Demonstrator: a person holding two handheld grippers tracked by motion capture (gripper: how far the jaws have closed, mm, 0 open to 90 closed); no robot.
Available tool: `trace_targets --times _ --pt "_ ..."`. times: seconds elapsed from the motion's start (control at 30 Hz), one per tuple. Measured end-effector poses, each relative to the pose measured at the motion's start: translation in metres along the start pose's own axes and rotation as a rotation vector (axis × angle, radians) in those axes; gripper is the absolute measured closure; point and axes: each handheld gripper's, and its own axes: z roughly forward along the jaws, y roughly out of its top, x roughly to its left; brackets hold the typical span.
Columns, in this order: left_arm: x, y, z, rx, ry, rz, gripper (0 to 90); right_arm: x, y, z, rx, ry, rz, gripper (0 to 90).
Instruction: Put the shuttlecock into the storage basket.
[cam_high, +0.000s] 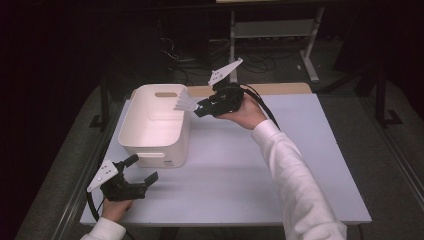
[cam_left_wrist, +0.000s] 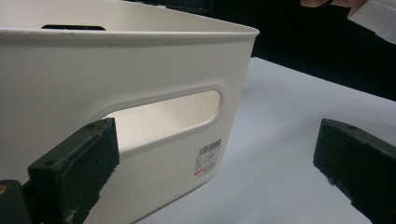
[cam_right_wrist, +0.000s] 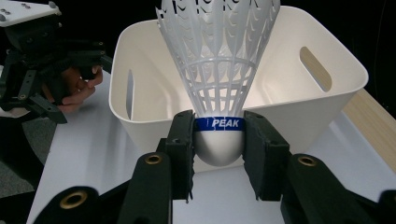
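Dark room, cables and a metal rack on the floor beyond; a pale lavender rectangular surface (cam_high: 240, 165) with a wooden strip along its far edge. A cream plastic storage bin with slotted handles (cam_high: 156, 125) stands at the surface's far-left part, open side up and empty as far as can be seen.

Right gripper (cam_high: 200, 107) clamped on a white plastic shuttlecock with a blue "PEAK" band (cam_right_wrist: 219, 70), jaws pinching the rounded cork just under the band. Skirt points toward the bin, held above its right rim. Skirt is open lattice, ribs intact, no visible bends.

Left gripper (cam_high: 141, 172) spread wide, nothing in it, near the front-left corner, just beside the bin's near wall, facing the handle slot.

Risks, as judged:
- Grip sits on a smooth dome; it may squirt out or twist if pressure shifts.
- If released from here, the skirt could catch the rim and tip outside the bin.
- Left gripper may nudge the light bin.
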Motion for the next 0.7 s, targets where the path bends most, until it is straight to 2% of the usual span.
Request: trace_targets --times 0.1,0.4,0.43,0.47,0.5,0.7 --pt "0.000 0.000 0.000 0.001 0.001 0.004 0.0 0.003 0.001 0.003 0.010 0.007 0.012 63.6" --pt "0.000 0.000 0.000 0.001 0.001 0.006 0.0 0.006 0.010 0.014 0.011 0.022 -0.004 63.6" --pt "0.001 0.000 0.000 0.002 0.002 0.010 0.0 0.006 0.011 0.016 0.010 0.023 -0.018 63.6" --pt "0.001 0.000 0.000 0.003 0.001 0.013 0.0 0.007 0.012 0.017 0.014 0.026 -0.007 63.6" --pt "-0.001 0.000 0.000 0.002 0.002 -0.006 0.0 0.007 0.013 0.020 0.013 0.032 -0.013 63.6" --pt "-0.001 0.000 0.000 0.002 0.000 -0.005 0.0 0.008 0.019 0.027 0.015 0.040 -0.019 63.6"
